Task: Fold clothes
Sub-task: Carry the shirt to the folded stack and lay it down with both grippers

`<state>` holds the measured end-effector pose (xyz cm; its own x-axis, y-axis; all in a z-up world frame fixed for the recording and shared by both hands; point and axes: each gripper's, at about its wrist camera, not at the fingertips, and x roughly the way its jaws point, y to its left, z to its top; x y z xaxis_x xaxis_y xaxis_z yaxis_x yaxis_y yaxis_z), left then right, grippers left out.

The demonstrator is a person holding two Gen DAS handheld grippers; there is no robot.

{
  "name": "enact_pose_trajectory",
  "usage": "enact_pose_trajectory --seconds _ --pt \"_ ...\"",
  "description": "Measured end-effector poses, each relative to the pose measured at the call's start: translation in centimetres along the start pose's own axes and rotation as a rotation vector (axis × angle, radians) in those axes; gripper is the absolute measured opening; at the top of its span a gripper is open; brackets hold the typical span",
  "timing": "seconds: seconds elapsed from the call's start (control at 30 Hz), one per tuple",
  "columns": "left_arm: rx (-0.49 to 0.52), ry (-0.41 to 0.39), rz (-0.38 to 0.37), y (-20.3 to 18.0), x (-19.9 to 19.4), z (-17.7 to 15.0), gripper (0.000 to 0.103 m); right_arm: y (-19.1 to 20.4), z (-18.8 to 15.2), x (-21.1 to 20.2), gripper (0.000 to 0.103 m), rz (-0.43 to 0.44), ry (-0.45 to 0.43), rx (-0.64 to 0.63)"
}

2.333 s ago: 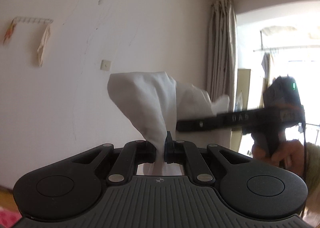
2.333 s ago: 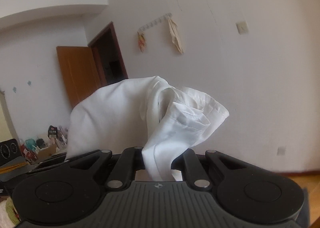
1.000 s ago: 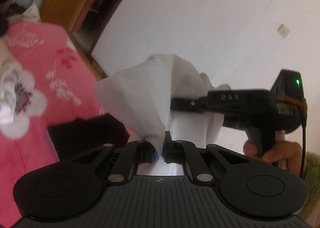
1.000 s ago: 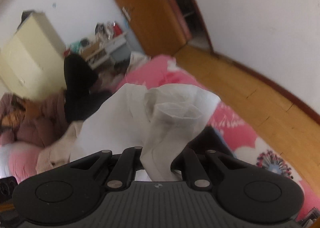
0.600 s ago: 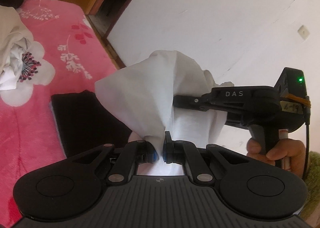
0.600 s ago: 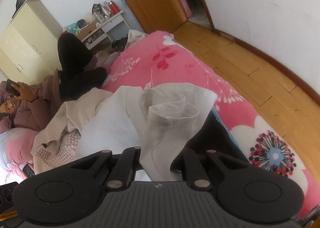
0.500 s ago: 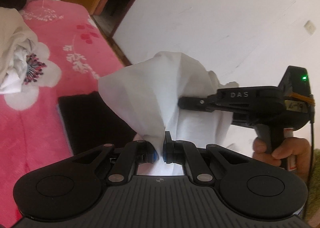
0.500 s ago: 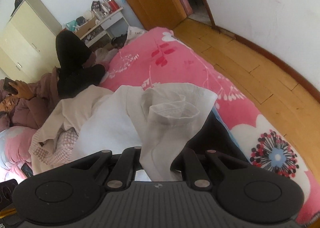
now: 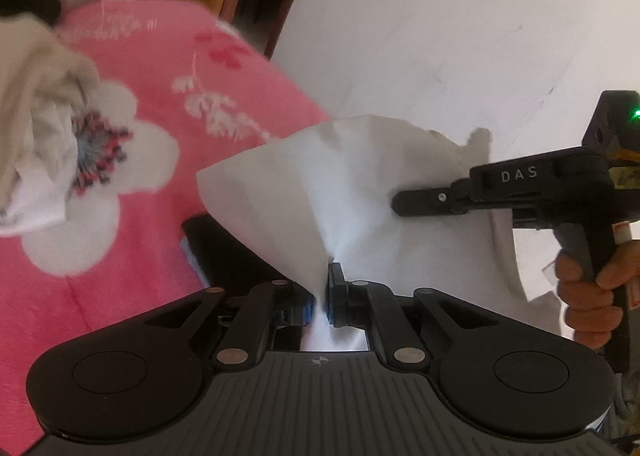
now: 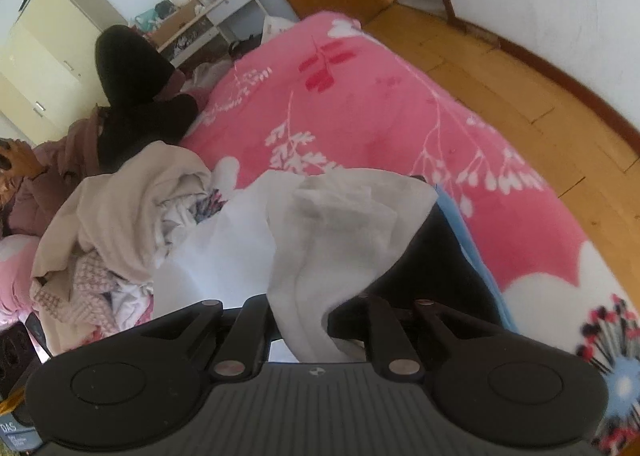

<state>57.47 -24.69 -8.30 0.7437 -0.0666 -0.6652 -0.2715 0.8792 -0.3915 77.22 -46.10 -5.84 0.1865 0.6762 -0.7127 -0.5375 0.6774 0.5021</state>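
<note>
White cloth pinched by both grippers above the bed

Only the left wrist view shows the right gripper (image 9: 400, 204) (side-on, at 3 o'clock), its opening jaws biting the crumpled thin white cloth garment (image 9: 340, 192); the left gripper (image 9: 325, 288), also easing open, pinches it. The right wrist view alone shows the beige clothes heap (image 10: 120, 212) at 9 o'clock on the pink floral blanket (image 10: 380, 112).

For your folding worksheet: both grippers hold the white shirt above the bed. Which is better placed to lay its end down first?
Probably the right gripper: the dark cloth lies directly beneath its end of the white shirt.
</note>
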Motion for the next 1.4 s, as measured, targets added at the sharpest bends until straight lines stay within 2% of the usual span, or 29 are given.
enact_pose_trajectory --seconds 0.03,0.1,0.13,0.17,0.23,0.33,0.37,0.43,0.57,0.63,0.7,0.77,0.8,0.87,0.9,0.97,1.07,1.2,1.3,1.4 --pt "-0.015 0.013 -0.005 0.3 0.3 0.1 0.010 -0.3 0.1 0.6 0.015 -0.005 0.008 0.006" --pt "-0.034 0.028 -0.014 1.2 0.8 0.3 0.022 -1.0 0.6 1.4 0.025 -0.024 0.018 0.026" --pt "-0.039 0.034 -0.019 1.6 0.9 0.4 0.025 -1.3 0.8 1.7 0.036 -0.033 0.020 0.037" --pt "-0.048 0.043 -0.022 1.9 0.9 0.5 0.032 -1.6 1.0 1.7 0.048 -0.049 0.019 0.053" --pt "-0.071 0.042 -0.029 2.6 0.5 0.8 0.038 -2.1 1.3 1.2 0.055 -0.065 0.002 0.077" --pt "-0.109 0.021 -0.037 3.5 -0.6 1.3 0.050 -3.0 1.7 -0.4 0.076 -0.090 -0.045 0.128" --pt "-0.122 0.006 -0.035 3.8 -1.1 1.5 0.052 -3.3 1.8 -1.1 0.080 -0.096 -0.067 0.150" --pt "-0.134 -0.035 -0.007 4.4 -2.1 1.9 0.052 -3.8 1.9 -2.8 0.081 -0.124 -0.118 0.193" --pt "-0.063 -0.130 0.052 4.2 -4.5 2.9 0.053 -2.9 0.9 -8.0 0.080 -0.295 -0.289 0.340" --pt "0.046 -0.164 0.030 3.0 -5.2 3.2 0.053 -0.4 -1.2 -10.9 0.071 -0.344 -0.348 0.389" --pt "0.200 -0.171 -0.006 1.2 -5.0 3.2 0.053 3.5 -4.0 -12.1 0.067 -0.425 -0.349 0.321" --pt "0.338 -0.139 -0.036 -0.6 -3.9 3.1 0.053 7.4 -6.7 -13.2 0.057 -0.505 -0.347 0.252" --pt "0.388 -0.118 -0.023 -1.3 -2.9 2.9 0.053 8.8 -7.9 -12.6 0.056 -0.550 -0.320 0.223" --pt "0.465 -0.078 0.003 -2.3 -0.9 2.7 0.053 10.7 -11.1 -10.3 0.041 -0.629 -0.231 0.168" --pt "0.487 -0.056 0.016 -2.5 0.3 2.6 0.053 10.6 -12.3 -9.1 0.038 -0.651 -0.197 0.178" --pt "0.500 -0.021 0.039 -2.3 2.1 2.5 0.053 9.6 -14.3 -7.1 0.021 -0.695 -0.166 0.239" --pt "0.509 0.020 0.045 -1.8 3.8 2.2 0.052 7.5 -16.5 -4.7 0.020 -0.749 -0.188 0.296" --pt "0.559 0.023 0.051 -2.1 4.4 1.8 0.053 5.3 -17.9 -3.1 0.019 -0.775 -0.242 0.381" --pt "0.554 0.017 0.035 -2.3 3.2 2.6 0.053 5.8 -17.5 -4.3 0.019 -0.773 -0.265 0.422" --pt "0.554 -0.032 -0.017 -3.0 1.3 3.7 0.054 7.5 -16.7 -6.3 0.019 -0.787 -0.340 0.379"
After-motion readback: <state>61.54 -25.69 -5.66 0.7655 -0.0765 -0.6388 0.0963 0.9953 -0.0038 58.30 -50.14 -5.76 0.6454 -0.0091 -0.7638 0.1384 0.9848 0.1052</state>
